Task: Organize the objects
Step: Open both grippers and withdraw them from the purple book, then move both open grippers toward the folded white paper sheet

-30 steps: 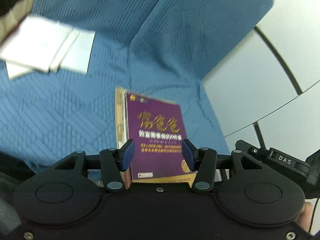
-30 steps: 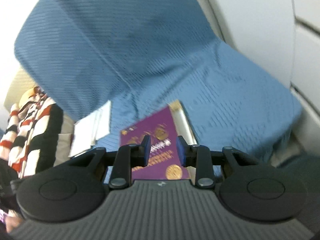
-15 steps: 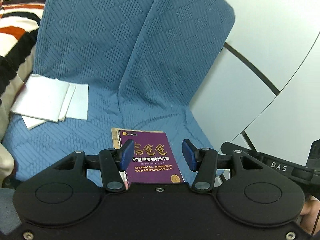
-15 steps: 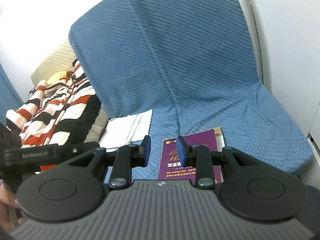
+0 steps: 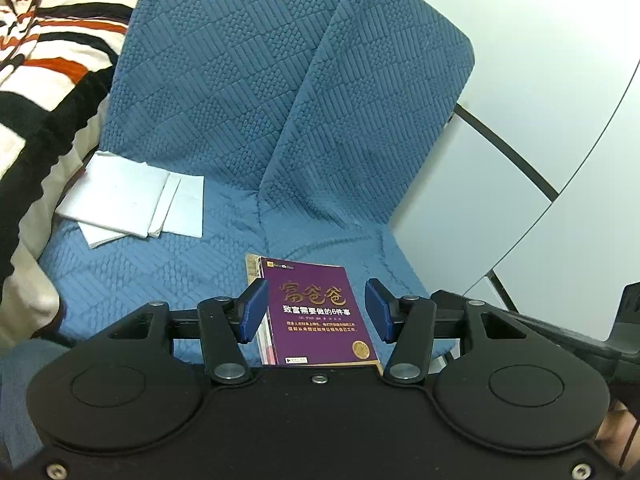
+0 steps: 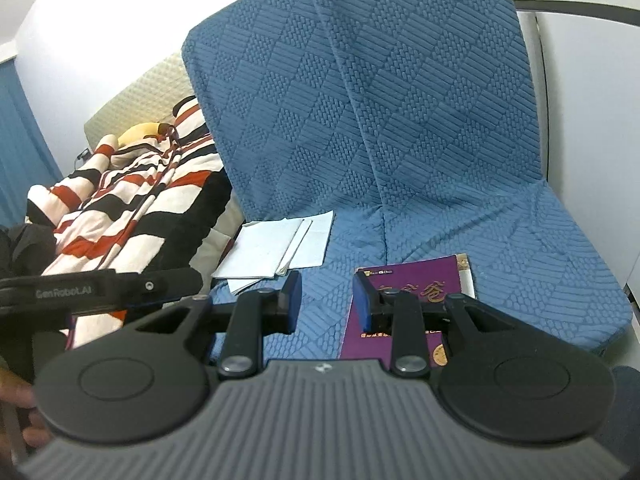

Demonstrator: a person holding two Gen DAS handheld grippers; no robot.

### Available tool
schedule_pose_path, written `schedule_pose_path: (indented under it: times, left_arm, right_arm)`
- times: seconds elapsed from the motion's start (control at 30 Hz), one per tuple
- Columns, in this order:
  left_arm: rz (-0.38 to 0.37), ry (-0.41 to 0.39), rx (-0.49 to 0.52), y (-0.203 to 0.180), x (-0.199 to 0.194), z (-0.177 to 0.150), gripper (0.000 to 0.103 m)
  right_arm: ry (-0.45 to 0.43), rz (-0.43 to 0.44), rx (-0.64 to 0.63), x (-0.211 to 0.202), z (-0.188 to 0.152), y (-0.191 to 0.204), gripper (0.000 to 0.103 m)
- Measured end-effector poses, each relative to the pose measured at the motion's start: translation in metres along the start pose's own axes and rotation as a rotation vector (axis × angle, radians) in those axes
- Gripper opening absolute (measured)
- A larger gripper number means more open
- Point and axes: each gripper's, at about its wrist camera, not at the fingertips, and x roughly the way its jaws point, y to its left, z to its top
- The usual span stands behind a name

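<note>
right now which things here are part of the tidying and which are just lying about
Part of the job:
- purple book, flat on the blue seat cover
- white papers, loosely stacked on the same seat

Just lying about:
- striped blanket
- white wall panels

Both grippers, left and right, are open and empty.

The left gripper (image 5: 316,311) sits at the bottom of the frame, jaws apart with nothing between the blue pads. Beyond it, at lower centre, a purple book (image 5: 320,316) lies flat on the blue sofa (image 5: 224,92). White papers (image 5: 132,200) lie at middle left, and a striped blanket (image 5: 48,52) fills the upper left.
</note>
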Motion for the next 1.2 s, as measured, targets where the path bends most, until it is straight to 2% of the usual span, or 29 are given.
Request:
schedule_pose_path:
  times: [0.4, 0.6, 0.7, 0.87, 0.93, 1.0, 1.2]
  left_arm:
    - [0.04, -0.026, -0.047, 0.016, -0.017, -0.01, 0.053]
    - [0.062, -0.022, -0.057, 0.022, -0.017, -0.011, 0.059]
    - [0.069, -0.025, -0.053, 0.024, -0.013, -0.01, 0.068]
    - [0.076, -0.034, -0.052, 0.03, -0.003, -0.009, 0.09]
    - [0.085, -0.056, -0.043, 0.034, -0.001, -0.009, 0.098]
    - [0.097, -0.076, -0.024, 0.037, 0.001, -0.009, 0.1]
    - [0.126, -0.095, -0.015, 0.05, 0.016, -0.005, 0.102]
  right_arm:
    - [0.037, 0.005, -0.01, 0.012, -0.009, 0.008, 0.032]
    - [0.05, 0.018, -0.018, 0.02, -0.008, 0.011, 0.032]
    - [0.051, 0.017, -0.022, 0.025, -0.008, 0.01, 0.034]
    - [0.062, 0.021, -0.006, 0.038, -0.009, 0.004, 0.06]
    - [0.065, 0.02, -0.01, 0.044, -0.009, 0.002, 0.082]
    - [0.07, 0.006, -0.027, 0.051, -0.009, 0.0, 0.086]
    - [0.09, -0.011, -0.031, 0.072, -0.007, -0.008, 0.086]
